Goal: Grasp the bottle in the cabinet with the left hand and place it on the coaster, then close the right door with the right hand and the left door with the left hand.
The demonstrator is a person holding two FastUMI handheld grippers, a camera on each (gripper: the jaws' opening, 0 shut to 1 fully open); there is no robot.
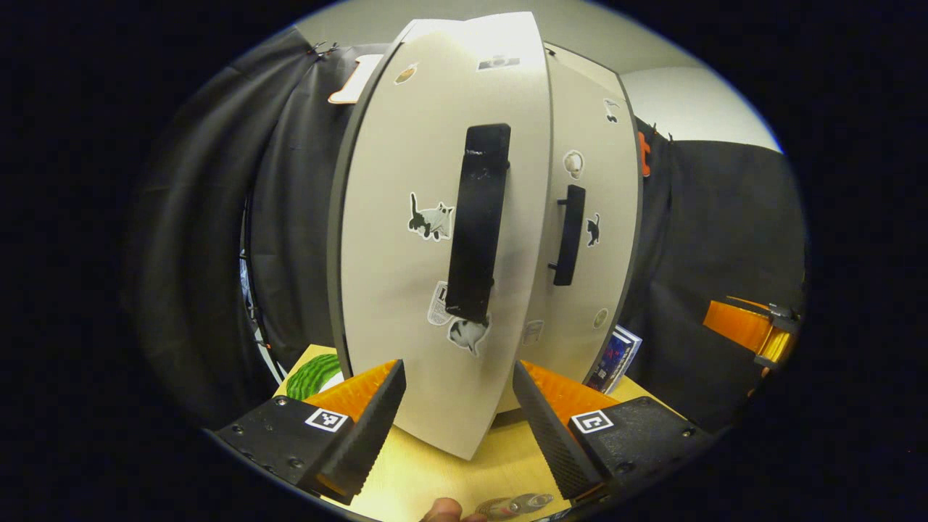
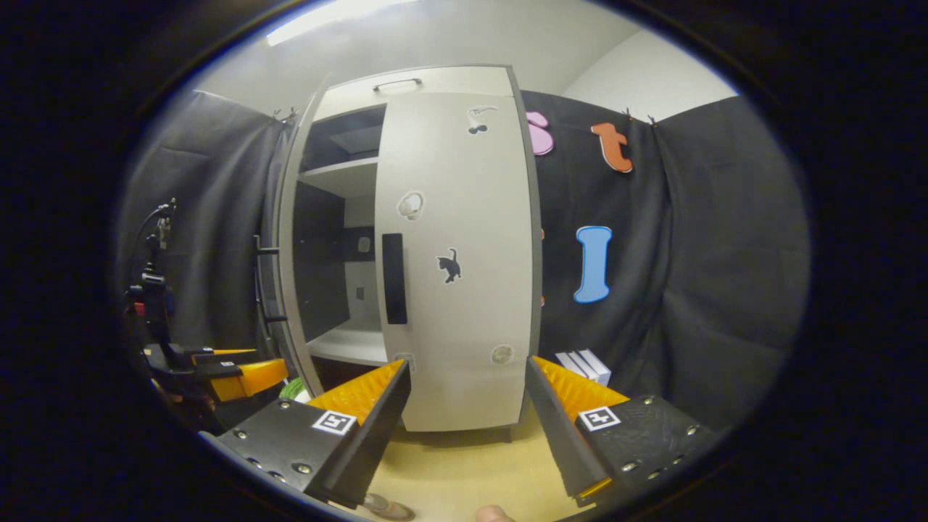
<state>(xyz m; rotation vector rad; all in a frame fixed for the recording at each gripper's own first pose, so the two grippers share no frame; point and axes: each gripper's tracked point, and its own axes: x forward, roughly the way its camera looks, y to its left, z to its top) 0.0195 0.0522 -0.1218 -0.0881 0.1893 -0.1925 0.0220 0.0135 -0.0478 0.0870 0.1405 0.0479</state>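
Facing left door (image 1: 406, 275), gripper (image 1: 458, 406) spread

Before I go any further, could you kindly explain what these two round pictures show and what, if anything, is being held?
Each picture comes from a camera riding on a hand-held two-finger gripper; a person holds one in each hand. The left gripper faces the cabinet's left door, close to its dark handle, with its fingers apart and nothing between them. The right gripper looks at the cabinet from farther back: the right door is shut, the left side stands open, showing shelves. Its fingers are apart and empty too. The cabinet stands on a pale wooden table. Small boxes stand beside it on the right; something green lies at the left. Nothing is held.
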